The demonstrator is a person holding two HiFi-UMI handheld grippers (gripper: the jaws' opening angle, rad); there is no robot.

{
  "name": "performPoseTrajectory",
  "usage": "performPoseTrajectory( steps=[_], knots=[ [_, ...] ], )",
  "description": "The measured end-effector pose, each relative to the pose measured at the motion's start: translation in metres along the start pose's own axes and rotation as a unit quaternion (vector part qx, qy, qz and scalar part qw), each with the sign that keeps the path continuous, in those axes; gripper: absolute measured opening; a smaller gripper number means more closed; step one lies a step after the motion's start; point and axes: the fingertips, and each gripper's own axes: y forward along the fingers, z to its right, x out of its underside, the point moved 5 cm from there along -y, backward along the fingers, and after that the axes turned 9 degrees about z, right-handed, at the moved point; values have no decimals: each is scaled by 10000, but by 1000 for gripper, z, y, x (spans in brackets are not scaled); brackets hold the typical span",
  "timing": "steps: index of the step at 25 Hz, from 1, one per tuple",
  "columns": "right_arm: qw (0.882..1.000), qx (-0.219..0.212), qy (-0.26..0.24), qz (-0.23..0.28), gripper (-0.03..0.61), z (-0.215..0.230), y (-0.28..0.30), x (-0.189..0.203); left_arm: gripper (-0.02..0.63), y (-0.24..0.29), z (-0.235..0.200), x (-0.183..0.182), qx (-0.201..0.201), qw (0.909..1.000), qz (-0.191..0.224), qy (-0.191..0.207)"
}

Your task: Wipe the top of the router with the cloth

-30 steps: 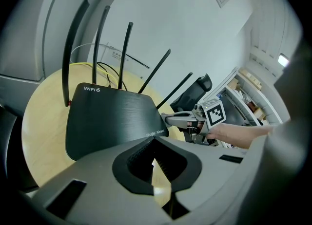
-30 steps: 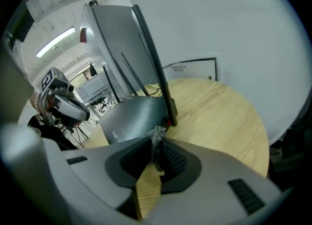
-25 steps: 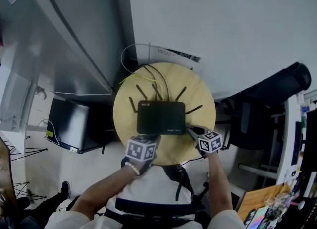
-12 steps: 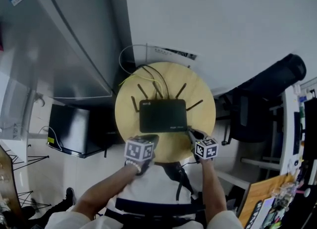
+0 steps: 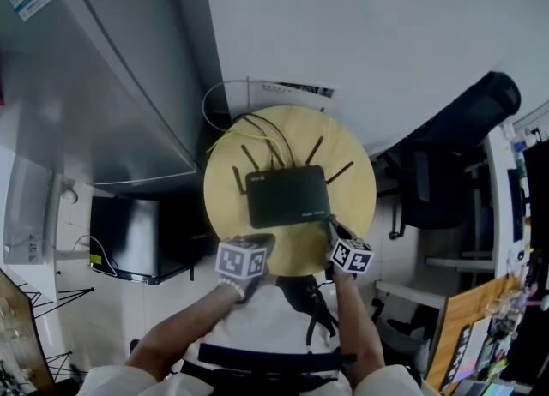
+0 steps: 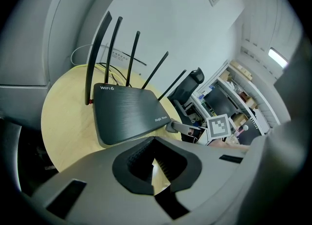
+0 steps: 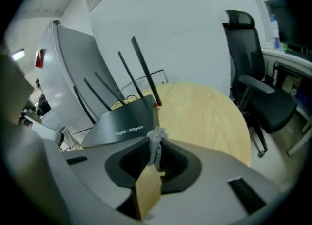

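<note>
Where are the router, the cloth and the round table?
router [image 5: 288, 197], head view, middle of its top.
cloth [image 7: 155, 146], right gripper view, middle of the grey bunch.
round table [image 5: 356, 201], head view, bare wood at right.

The flat dark-grey plastic router [image 6: 127, 117] with "WIFI6" printed on top sits on a round pale wooden table [image 6: 63, 121]. Five thin black antennas [image 6: 132, 58] stick up along the router's far edge. The left gripper [image 6: 154, 142] is just in front of the router's near edge, jaws closed together with nothing between them. The right gripper [image 6: 172, 125] pokes in right by the router's near right corner. There's a black office chair [image 6: 187, 85] beyond the router, off to the right.
</note>
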Motion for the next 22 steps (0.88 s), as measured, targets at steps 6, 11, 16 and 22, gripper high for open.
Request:
performPoseTrajectory(
  steps=[6,11,16,22],
  knots=[
    [9960,296,787,309,77,-20,-4,16,-2,-14,-9,6,122,9998,-122,142],
    [9941,263,1010,291,77,-54,2,28,-2,-27,-19,11,187,9995,-178,184],
    [9951,146,960,186,77,-85,6,39,-2,-41,-29,15,217,9994,-183,176],
    [9971,-69,759,9,77,-118,11,49,-2,-53,-43,20,186,9996,-141,125]
  ],
)
